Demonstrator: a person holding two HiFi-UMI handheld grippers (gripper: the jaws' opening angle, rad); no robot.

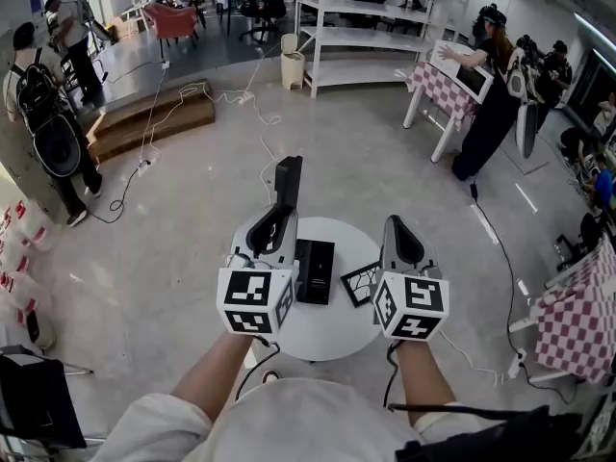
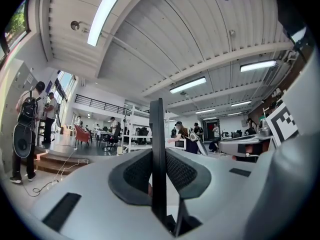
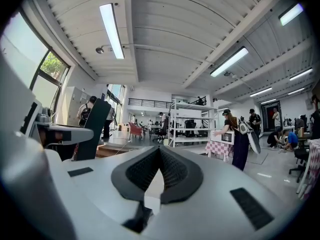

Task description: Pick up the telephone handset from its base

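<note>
Between its jaws, the left gripper (image 2: 159,158) has the telephone handset (image 2: 157,129) clamped. The dark ribbed pads press on both flat faces of the thin black slab, which stands on edge. The handset is gripped near one end, so most of its length runs out past the jaw tips.

The lift itself looks done, so the step in hand is judged to be carrying the handset clear. Because the long free end gives leverage against the pads, the squeeze needs to be firm and the wrist steady. A twist could let the handset pivot or slide out. No cord can be made out, so whether anything tethers it cannot be told.

In the head view, the handset (image 1: 288,183) points forward beyond the left gripper (image 1: 279,218), apart from the telephone base (image 1: 315,270). The base lies flat on the round white table (image 1: 337,340), below and just to the right of the gripper in that view. A small black-framed card (image 1: 361,282) sits beside the base on its other side.

The right gripper (image 3: 160,153) has its jaws together at the tips with nothing between them. It hangs over the table's right part (image 1: 399,231).
</note>
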